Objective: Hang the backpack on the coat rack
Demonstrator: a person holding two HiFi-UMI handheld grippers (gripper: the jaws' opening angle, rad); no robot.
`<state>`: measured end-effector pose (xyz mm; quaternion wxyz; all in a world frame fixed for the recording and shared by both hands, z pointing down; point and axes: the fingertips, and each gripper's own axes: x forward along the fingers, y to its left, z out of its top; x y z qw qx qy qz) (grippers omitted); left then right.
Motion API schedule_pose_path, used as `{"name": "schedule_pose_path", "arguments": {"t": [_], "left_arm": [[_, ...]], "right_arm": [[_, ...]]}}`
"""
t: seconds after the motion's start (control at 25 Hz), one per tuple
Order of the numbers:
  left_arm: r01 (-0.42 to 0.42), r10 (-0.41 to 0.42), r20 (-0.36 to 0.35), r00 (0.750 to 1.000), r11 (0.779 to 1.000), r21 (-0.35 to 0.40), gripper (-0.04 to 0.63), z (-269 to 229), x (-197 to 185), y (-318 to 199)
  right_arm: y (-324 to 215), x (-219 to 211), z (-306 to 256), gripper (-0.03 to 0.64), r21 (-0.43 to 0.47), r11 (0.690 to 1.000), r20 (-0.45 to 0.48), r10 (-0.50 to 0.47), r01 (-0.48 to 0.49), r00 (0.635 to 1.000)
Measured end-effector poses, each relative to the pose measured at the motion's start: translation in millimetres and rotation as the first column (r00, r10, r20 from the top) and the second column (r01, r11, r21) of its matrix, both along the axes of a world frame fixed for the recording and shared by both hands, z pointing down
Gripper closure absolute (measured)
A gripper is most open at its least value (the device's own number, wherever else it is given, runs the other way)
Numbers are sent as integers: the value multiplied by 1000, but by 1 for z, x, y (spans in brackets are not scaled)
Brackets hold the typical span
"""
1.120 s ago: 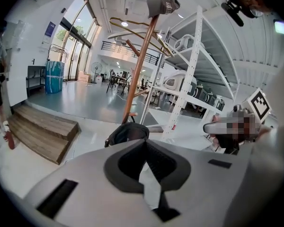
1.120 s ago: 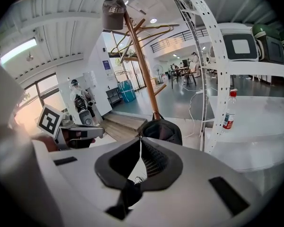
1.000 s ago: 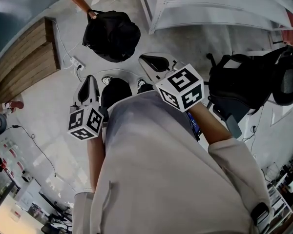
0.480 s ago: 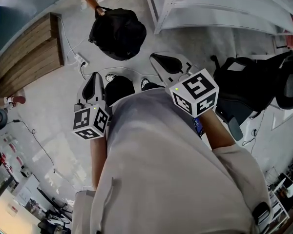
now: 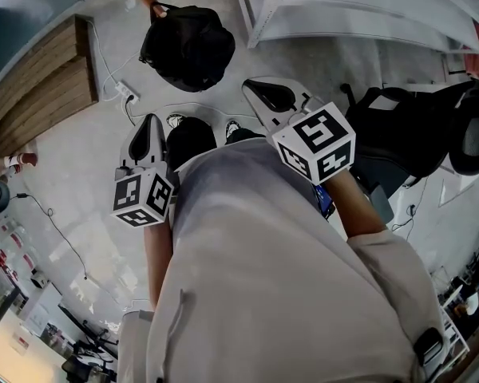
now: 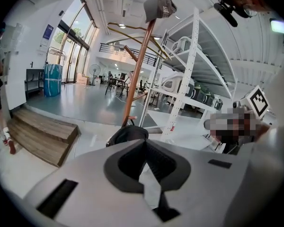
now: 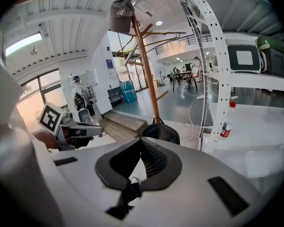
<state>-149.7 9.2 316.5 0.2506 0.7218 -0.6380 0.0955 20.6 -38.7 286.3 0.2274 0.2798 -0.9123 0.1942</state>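
left claw: jaws together, nothing between | right claw: jaws together, nothing between | both claws angled down toward the black backpack | backpack: on the floor, at the foot of the coat rack, apart from both claws | rack top: grey cap
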Motion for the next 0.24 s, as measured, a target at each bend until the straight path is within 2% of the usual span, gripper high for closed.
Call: {"name": "schedule_pose_path", "arguments": {"t": [0.24], "left_arm": [[1, -2, -18, 1000, 1000, -14, 588, 6, -3, -1]], "right_arm": [[-3, -3, 5, 606, -17, 1000, 0, 12, -12, 1000]]}}
